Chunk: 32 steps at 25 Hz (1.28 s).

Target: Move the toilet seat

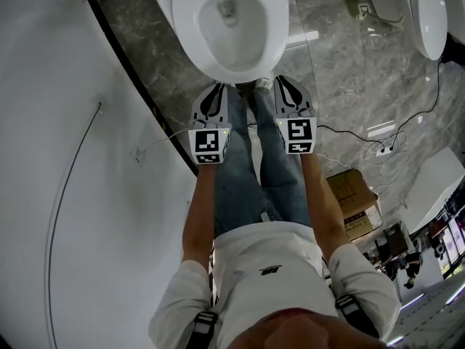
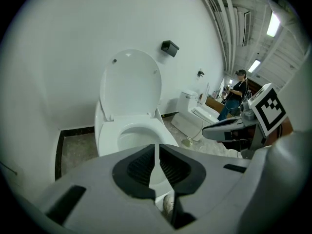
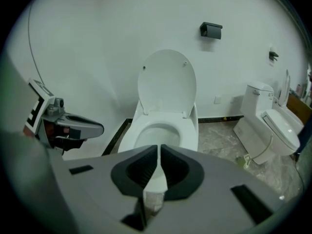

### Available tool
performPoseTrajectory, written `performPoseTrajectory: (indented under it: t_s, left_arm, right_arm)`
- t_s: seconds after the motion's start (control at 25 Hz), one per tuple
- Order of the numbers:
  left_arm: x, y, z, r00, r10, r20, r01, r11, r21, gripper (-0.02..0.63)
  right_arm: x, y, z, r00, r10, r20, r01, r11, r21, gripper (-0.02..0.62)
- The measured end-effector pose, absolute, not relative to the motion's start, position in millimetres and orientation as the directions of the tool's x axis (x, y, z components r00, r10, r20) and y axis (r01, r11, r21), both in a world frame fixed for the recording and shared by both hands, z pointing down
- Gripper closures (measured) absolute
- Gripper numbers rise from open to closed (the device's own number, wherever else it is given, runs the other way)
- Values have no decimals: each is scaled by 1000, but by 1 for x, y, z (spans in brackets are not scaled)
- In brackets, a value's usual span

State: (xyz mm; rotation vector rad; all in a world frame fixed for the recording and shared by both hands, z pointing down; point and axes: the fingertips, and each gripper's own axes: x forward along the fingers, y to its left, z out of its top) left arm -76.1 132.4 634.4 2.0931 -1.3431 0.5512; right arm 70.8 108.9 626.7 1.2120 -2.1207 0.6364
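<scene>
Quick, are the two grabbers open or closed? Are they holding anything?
Left gripper: closed, jaws together, holding nothing.
Right gripper: closed, jaws together, holding nothing.

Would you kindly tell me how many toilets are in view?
2: the near toilet, lid up, straight ahead; the far toilet to its right by the same wall. Others may be hidden.

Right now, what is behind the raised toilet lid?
The raised lid stands in front of a plain white wall, with a small black fixture mounted higher up to its right. Anything directly behind the lid is covered, so I cannot tell what is there.
</scene>
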Motion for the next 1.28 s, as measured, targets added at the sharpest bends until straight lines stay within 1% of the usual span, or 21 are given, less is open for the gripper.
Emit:
performPoseTrajectory:
  t_s: [0.56,0.68,0.88,0.92,0.96,1.12,1.28]
  left_arm:
    - [-86,146,705,375,-617,691,-927,-270,262,569]
    - [-90,149,719,370,-612,699,-929,-248,275,568]
    - [-93,154,742,359,-583,729,-933,-219,285,564]
    - [-95,154,747,356,-576,736,-934,-211,287,534]
    - [-96,155,753,353,-568,744,-936,-202,290,481]
    - [-103,160,774,335,-543,770,-942,-161,295,465]
    - [-109,164,791,324,-518,791,-944,-119,309,432]
  right_arm:
    - [84,120,697,-374,-524,765,-884,450,-124,558]
    - [84,122,713,-374,-508,776,-885,445,-135,515]
    - [87,121,735,-369,-489,790,-894,421,-157,492]
    - [87,120,741,-369,-484,793,-895,415,-164,477]
    - [87,120,746,-369,-478,797,-897,407,-172,463]
    - [93,120,765,-355,-458,815,-911,365,-191,434]
    - [96,124,782,-348,-427,835,-920,325,-217,403]
